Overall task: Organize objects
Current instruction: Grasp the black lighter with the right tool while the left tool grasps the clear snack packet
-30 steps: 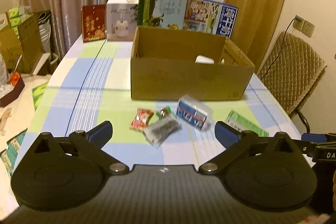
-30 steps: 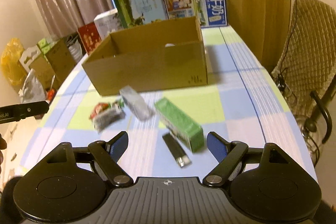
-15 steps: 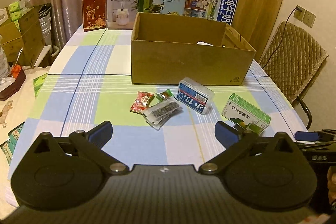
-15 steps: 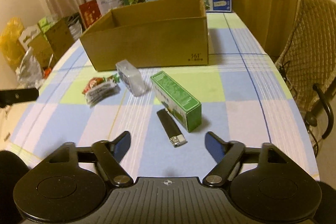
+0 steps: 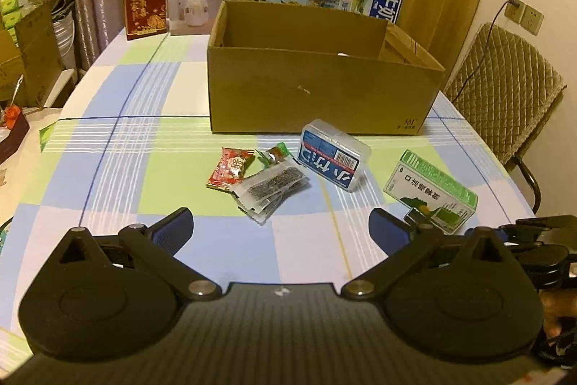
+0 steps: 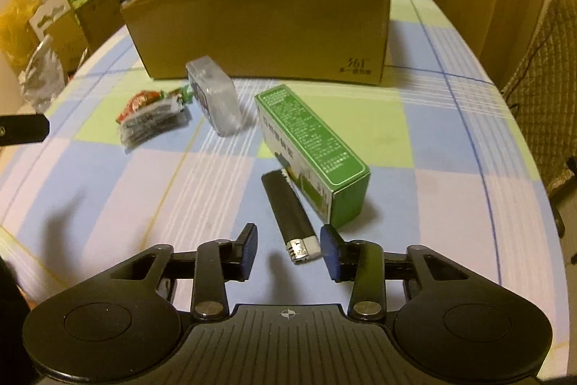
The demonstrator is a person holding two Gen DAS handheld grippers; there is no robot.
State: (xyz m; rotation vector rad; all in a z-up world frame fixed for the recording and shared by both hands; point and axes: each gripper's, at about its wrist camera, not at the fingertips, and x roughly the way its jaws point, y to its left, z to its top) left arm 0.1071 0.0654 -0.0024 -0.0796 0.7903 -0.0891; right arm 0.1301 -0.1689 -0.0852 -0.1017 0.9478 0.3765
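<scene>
- In front of the cardboard box [image 6: 259, 24]: black lighter [image 6: 290, 215], touching the green carton [image 6: 313, 150].
- Nearest the lighter: right gripper [image 6: 288, 249], jaws apart, empty.
- Farther from the box: left gripper [image 5: 279, 230], wide open.

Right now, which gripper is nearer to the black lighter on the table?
Right. The right gripper has its open fingers on either side of the lighter, at its metal end. The left gripper hovers open further left, facing the snack packets, away from the lighter.
</scene>
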